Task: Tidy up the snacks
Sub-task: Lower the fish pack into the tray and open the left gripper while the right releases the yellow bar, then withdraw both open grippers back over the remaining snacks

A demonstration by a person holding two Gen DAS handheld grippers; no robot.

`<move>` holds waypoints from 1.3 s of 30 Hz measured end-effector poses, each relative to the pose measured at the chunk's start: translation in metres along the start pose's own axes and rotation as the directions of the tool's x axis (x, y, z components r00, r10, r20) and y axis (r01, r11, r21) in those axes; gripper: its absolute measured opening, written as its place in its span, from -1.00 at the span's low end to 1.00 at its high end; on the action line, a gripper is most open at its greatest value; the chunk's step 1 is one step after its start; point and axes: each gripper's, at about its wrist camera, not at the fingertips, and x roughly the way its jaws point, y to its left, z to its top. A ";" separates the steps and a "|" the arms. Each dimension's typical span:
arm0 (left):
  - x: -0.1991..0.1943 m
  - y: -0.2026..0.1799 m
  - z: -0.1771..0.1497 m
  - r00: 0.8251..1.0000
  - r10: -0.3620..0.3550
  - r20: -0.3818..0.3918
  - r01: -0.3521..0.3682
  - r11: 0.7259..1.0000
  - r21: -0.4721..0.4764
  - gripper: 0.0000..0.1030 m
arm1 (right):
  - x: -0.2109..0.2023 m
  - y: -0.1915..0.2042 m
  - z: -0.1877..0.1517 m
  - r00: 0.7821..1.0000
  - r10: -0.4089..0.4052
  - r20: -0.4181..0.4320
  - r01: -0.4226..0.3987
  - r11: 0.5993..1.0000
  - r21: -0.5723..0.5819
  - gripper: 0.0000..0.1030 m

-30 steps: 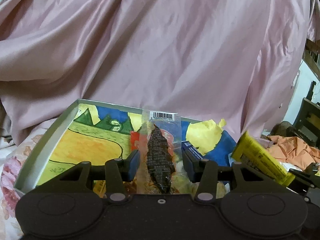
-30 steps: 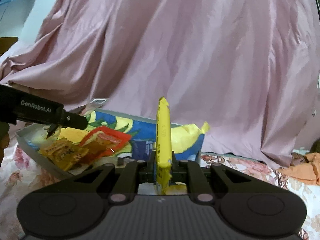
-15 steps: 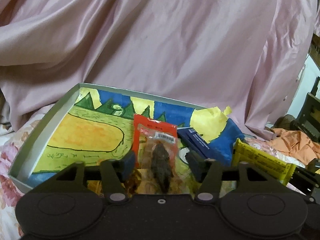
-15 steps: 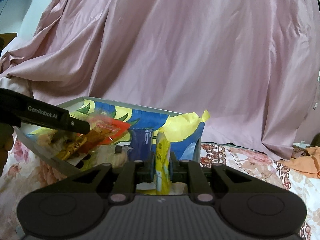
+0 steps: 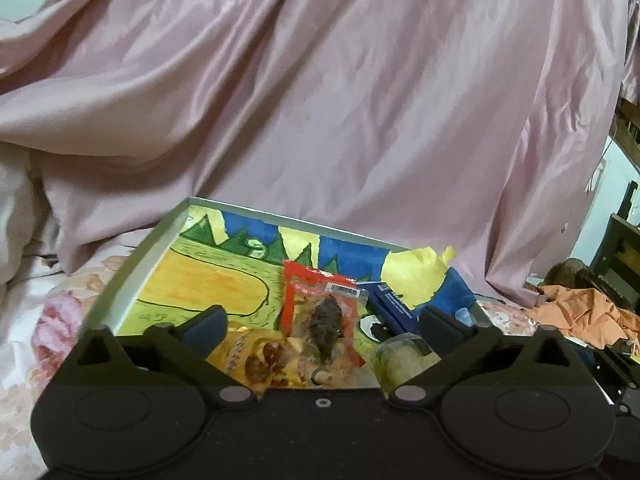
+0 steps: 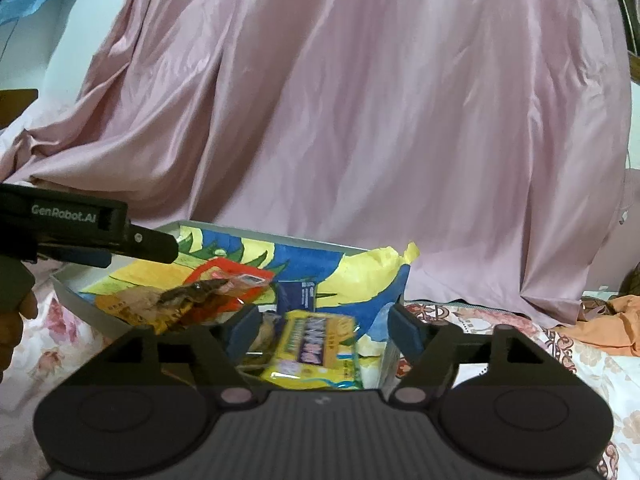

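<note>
1. I read the left hand-held gripper (image 5: 322,322) as spread wide; its jaws have just been opening, and nothing is pinched between the pads.
2. The clear packet of dark dried snack (image 5: 328,322) lies loose in the tray (image 5: 132,268), on top of a red packet (image 5: 308,280) and just behind an orange-gold packet (image 5: 260,356).
3. I read the right hand-held gripper (image 6: 318,326) as spread as well; its jaws have just been opening, and its pads stand clear of the yellow snack bar (image 6: 316,354).
4. The yellow snack bar lies flat in the near right corner of the tray, between the right jaws but untouched.
5. A dark blue packet (image 6: 296,294) sits behind the bar.
6. The tray floor carries a painted paper lining (image 5: 208,288) in yellow, green and blue.
7. The tray rests on a floral bedsheet (image 6: 560,356); pink cloth (image 5: 320,100) hangs behind it.
</note>
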 end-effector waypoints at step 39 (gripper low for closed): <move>-0.150 0.034 -0.146 0.988 0.112 -0.106 -0.102 0.990 0.095 0.99 | -0.144 0.066 -0.095 0.988 -0.027 -0.150 0.034 0.999 0.040 0.99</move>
